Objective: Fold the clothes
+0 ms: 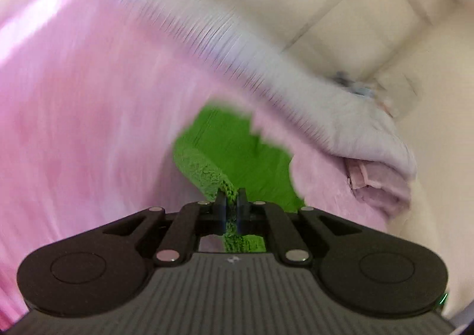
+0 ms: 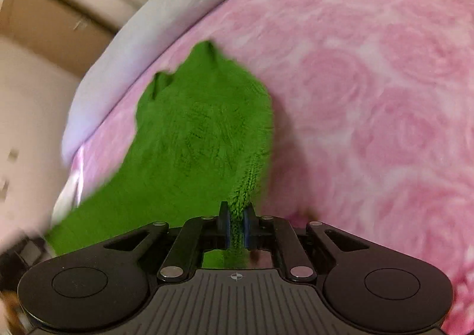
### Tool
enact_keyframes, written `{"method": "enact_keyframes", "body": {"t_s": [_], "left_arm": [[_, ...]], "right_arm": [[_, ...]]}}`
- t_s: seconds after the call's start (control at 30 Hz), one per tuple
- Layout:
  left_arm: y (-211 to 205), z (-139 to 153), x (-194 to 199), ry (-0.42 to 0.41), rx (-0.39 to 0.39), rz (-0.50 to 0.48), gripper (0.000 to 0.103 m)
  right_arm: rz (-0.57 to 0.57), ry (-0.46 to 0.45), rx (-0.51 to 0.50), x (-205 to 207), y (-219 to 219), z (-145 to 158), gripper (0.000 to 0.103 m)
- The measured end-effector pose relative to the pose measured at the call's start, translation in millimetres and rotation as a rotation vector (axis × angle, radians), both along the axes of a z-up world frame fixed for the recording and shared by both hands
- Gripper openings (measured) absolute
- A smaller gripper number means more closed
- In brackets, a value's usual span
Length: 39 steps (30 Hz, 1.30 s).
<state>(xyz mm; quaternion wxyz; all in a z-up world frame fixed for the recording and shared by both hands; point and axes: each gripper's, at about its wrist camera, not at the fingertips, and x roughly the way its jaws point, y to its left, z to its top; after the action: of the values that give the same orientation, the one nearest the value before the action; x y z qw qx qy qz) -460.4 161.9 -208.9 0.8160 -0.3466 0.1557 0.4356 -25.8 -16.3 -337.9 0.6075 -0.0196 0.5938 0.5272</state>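
A bright green knitted garment (image 2: 195,133) lies over a pink rose-patterned blanket (image 2: 370,92). My right gripper (image 2: 236,210) is shut on the garment's ribbed edge, which runs up between the fingers. In the left wrist view my left gripper (image 1: 230,195) is shut on another edge of the same green garment (image 1: 237,151), which hangs down in front of the pink blanket (image 1: 89,127). The left view is blurred by motion.
A pale lavender folded cover (image 1: 355,127) lies along the blanket's edge, also in the right wrist view (image 2: 142,38). Cream walls and cupboard doors (image 1: 355,9) stand behind the bed. A tan panel (image 2: 53,26) is at upper left.
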Motion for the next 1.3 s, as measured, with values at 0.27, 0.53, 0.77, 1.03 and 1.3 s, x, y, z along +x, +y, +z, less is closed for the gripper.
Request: {"method": "enact_keyframes", "body": {"t_s": [0.27, 0.53, 0.77, 1.03, 1.3], "left_arm": [[-34.4, -67.7, -13.5, 0.496, -0.358, 0.017, 0.006], [64.9, -75.5, 26.0, 0.364, -0.237, 0.000, 0.021], [173.8, -109.2, 78.0, 0.288, -0.209, -0.087, 0.022], [258.8, -137.7, 109.6, 0.264, -0.229, -0.148, 0.026], [302.8, -163.1, 112.3, 0.202, -0.297, -0.121, 0.028]], "right_arm": [[-0.002, -0.031, -0.221, -11.3, -15.1, -21.8, 0.012], [-0.095, -0.205, -0.299, 16.9, 22.0, -18.6, 0.026], [0.057, -0.284, -0.135, 14.7, 129.8, -13.9, 0.028], [0.214, -0.288, -0.008, 11.1, 253.7, -38.3, 0.041], [0.168, -0.183, 0.024, 37.6, 331.4, -78.4, 0.041]]}}
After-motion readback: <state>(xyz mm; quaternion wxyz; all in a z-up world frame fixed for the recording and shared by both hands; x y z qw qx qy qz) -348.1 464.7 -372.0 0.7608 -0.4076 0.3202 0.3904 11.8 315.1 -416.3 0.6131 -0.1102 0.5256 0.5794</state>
